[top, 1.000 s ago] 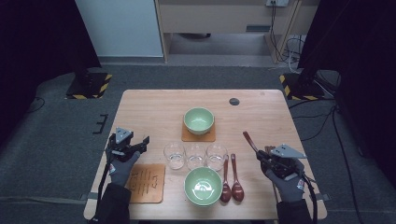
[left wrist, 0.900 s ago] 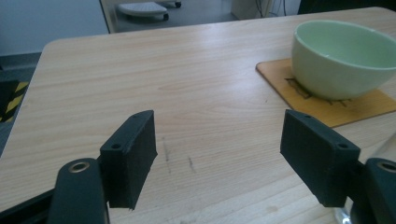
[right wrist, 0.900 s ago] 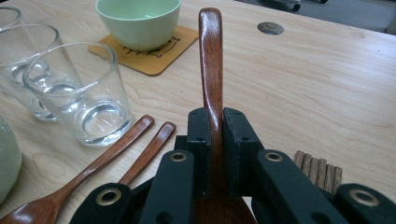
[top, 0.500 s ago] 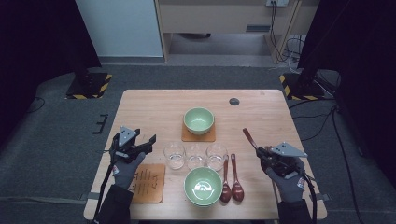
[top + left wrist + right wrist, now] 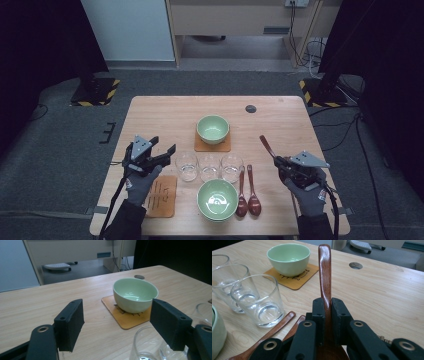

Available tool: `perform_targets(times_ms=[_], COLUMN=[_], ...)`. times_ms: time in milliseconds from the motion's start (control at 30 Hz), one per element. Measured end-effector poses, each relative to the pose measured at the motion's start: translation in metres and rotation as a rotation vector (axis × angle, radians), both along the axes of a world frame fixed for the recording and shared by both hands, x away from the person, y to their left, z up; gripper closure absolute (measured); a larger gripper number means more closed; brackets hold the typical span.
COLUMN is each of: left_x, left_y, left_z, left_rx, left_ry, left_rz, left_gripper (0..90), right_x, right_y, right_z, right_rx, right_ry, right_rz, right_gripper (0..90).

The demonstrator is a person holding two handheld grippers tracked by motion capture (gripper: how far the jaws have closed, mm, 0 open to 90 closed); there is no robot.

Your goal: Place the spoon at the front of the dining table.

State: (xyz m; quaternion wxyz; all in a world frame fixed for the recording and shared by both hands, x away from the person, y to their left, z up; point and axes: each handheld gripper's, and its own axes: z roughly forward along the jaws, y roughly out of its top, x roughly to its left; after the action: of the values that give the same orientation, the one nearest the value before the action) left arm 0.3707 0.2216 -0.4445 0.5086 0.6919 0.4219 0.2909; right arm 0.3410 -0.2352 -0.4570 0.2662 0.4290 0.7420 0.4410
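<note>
Clamping a dark wooden spoon [image 5: 325,272] by its handle, the right gripper [image 5: 283,162] keeps its jaws clenched tight on the wood, with the handle jutting out ahead of them; the bowl end is hidden below the jaws in the right gripper view. Holding it that way probably leaves the spoon ready to be laid down as part of a place setting. Landmark: the near green bowl [image 5: 217,199] at the table's front edge. Two more spoons [image 5: 247,194] lie flat just right of that bowl, side by side, and the held spoon hangs above the table [image 5: 280,120] farther right. Three empty glasses [image 5: 209,167] stand in a row just behind the bowl; a second green bowl [image 5: 213,129] sits on a coaster [image 5: 212,145] beyond them. Left of the near bowl lies a bare coaster [image 5: 161,195]. The left gripper [image 5: 164,154] hovers above it with jaws released and nothing between them, pointing toward the leftmost glass, likely its next pick.
</note>
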Motion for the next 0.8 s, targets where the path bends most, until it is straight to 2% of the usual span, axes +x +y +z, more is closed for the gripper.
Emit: perform_targets(times_ms=[333, 500, 800], left_x=[-0.001, 0.0, 0.002], left_y=[-0.014, -0.021, -0.037], left_z=[0.004, 0.009, 0.016], left_rx=[-0.02, -0.048, -0.07], left_ry=[-0.009, -0.021, -0.031], left_rz=[-0.043, -0.065, -0.102], left_gripper=[26.7, 26.7, 26.7], right_x=[-0.001, 0.0, 0.001], right_y=[0.0, 0.001, 0.003], right_z=[0.008, 0.01, 0.012], right_rx=[0.009, 0.01, 0.012], right_ry=[-0.027, -0.033, -0.043], right_rz=[0.0, 0.003, 0.008], right_gripper=[81.8, 81.8, 81.8])
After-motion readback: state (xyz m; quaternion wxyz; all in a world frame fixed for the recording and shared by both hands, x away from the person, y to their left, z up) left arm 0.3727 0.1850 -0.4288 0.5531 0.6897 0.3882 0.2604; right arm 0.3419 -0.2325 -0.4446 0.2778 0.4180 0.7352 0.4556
